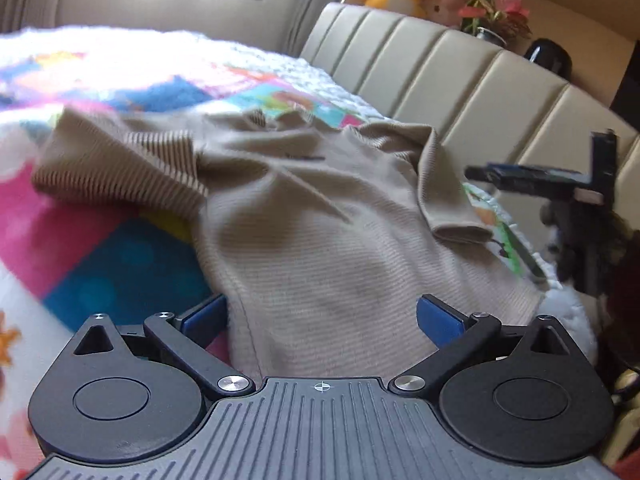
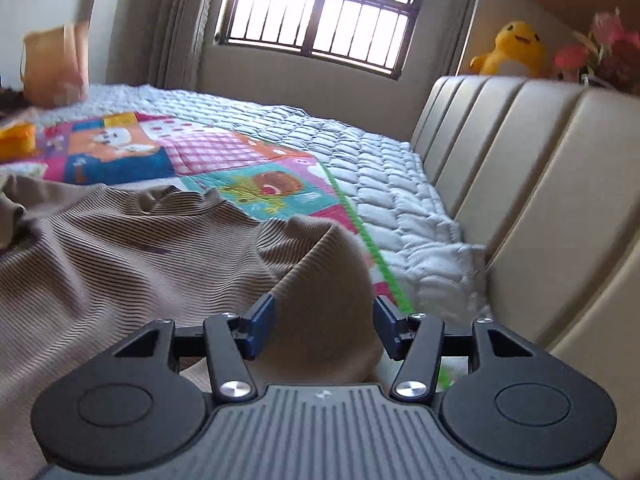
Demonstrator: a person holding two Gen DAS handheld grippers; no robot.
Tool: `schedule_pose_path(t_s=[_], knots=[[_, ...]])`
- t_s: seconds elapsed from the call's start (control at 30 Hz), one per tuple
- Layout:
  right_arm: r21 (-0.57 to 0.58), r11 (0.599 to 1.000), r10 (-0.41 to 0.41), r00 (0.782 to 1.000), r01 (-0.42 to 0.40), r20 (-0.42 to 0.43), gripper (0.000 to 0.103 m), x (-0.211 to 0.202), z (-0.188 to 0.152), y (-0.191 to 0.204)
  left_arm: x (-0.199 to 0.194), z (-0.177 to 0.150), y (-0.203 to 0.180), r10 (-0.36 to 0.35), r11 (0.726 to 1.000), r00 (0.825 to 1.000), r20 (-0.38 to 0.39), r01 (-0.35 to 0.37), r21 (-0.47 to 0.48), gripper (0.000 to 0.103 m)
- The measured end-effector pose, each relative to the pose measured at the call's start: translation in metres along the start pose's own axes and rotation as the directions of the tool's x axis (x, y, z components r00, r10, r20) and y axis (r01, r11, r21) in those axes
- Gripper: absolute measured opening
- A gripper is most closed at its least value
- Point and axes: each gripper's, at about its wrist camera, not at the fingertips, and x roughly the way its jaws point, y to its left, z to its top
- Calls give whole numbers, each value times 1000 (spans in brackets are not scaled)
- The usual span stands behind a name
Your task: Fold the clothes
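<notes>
Left wrist view — beige top (image 1: 320,240) between spread left tool (image 1: 322,318); right tool (image 2: 324,328) likewise spread around a sleeve.

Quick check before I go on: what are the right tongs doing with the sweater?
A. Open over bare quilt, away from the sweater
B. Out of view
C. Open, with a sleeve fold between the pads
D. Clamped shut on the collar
C: the right tongs stand open, with a raised sleeve fold of the sweater between the blue pads, not pinched.
</notes>
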Motion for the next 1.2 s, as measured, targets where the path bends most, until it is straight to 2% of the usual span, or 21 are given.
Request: schedule_pose_path(t_s=[0.07, 0.1, 0.17, 0.27, 0.4, 0.43, 0.47, 0.5, 0.57, 0.63, 0.67, 0.77, 0.8, 0.9, 0.97, 1.1, 1.2], knots=[[14, 999, 40, 999, -41, 12, 55, -12, -15, 6, 0, 9, -7, 81, 995, 996, 43, -83, 59, 103], [21, 998, 60, 998, -61, 19, 57, -18, -22, 8, -2, 12, -12, 137, 984, 988, 69, -143, 103, 103], [9, 995, 97, 995, -97, 24, 63, -26, -35, 16, -6, 16, -19, 197, 965, 976, 95, -210, 157, 103], [-65, 991, 120, 993, -120, 2, 64, -26, -46, 31, -2, 23, -21, 132, 984, 989, 73, -140, 107, 103], [-259, 966, 9, 1000, -16, -28, 64, -4, -50, 51, 15, 33, -35, 124, 989, 982, 144, -135, 66, 103], [-272, 962, -6, 1000, -2, -30, 53, 0, -47, 51, 18, 35, -36, 124, 990, 981, 152, -132, 46, 103], [-275, 961, -20, 999, 10, -34, 18, 4, -42, 50, 19, 35, -35, 114, 992, 981, 159, -119, 27, 103], [-278, 960, -34, 999, 22, -37, 12, 8, -37, 49, 16, 35, -33, 99, 995, 981, 168, -103, 14, 103], [-188, 980, -63, 998, 61, -3, 13, 7, -16, 27, 15, 36, -28, 100, 994, 978, 183, -107, 28, 103], [-40, 992, -115, 993, 117, 35, 12, 4, 13, -11, 12, 40, -18, 112, 992, 972, 206, -123, 41, 103], [56, 988, -149, 987, 146, 57, 12, -1, 28, -35, 11, 44, -11, 114, 992, 969, 217, -123, 26, 103], [274, 949, -194, 973, 155, 124, 12, -19, 71, -87, 10, 57, 12, 92, 995, 972, 216, -82, -58, 103], [296, 945, -188, 972, 140, 142, 11, -24, 85, -91, 8, 60, 19, 75, 995, 972, 223, -58, -83, 103], [310, 948, -140, 971, 76, 192, 10, -35, 126, -82, -2, 60, 32, 18, 995, 965, 261, 8, -96, 103], [298, 954, -82, 974, 15, 213, 3, -36, 151, -61, -7, 56, 42, -3, 994, 960, 278, 34, -105, 103], [269, 957, 45, 968, -112, 245, 0, -19, 187, -4, -5, 62, 57, 16, 988, 982, 186, 13, -151, 103], [219, 960, 121, 965, -173, 231, 0, 4, 204, 41, -11, 65, 66, 19, 984, 986, 166, 11, -178, 103]])
